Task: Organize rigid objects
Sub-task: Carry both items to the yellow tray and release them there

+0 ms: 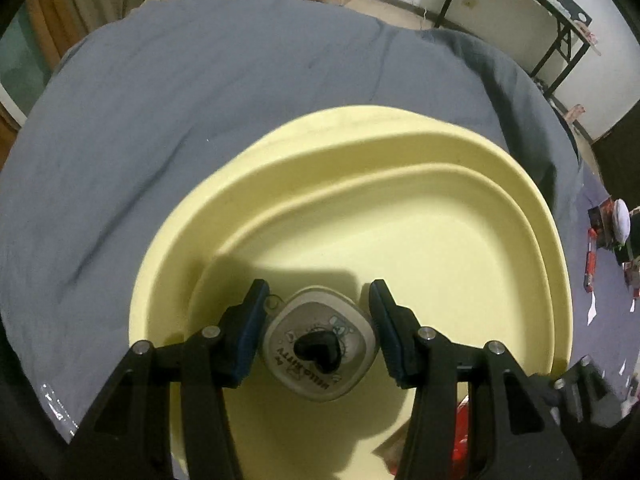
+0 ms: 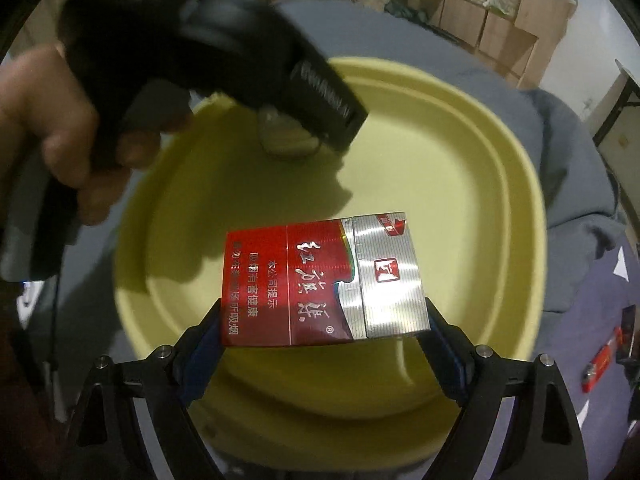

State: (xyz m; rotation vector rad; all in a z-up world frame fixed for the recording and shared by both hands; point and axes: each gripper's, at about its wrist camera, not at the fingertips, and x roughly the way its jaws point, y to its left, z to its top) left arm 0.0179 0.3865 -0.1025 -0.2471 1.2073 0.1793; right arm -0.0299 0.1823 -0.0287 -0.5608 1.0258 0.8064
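A pale yellow tray (image 1: 400, 120) lies on a grey cloth. Just above its floor, my left gripper (image 1: 319, 294) is shut on a small rounded grey case (image 1: 320, 344) with a black heart on its lid. Blue pads press the case from both sides. In the right wrist view the same tray (image 2: 520, 200) fills the middle. My right gripper (image 2: 323, 312) is shut on a red and silver cigarette pack (image 2: 324, 280), held flat over the tray's near half. Farther back, a person's hand (image 2: 48, 120) holds the blurred left gripper over the grey case (image 2: 286, 140).
The grey cloth (image 1: 160, 120) spreads wide to the left and behind the tray. Red lighters (image 2: 600, 364) and white paper scraps (image 1: 591, 308) lie on the cloth to the right. A folding table (image 1: 560, 28) and wooden cabinets (image 2: 500, 36) stand beyond.
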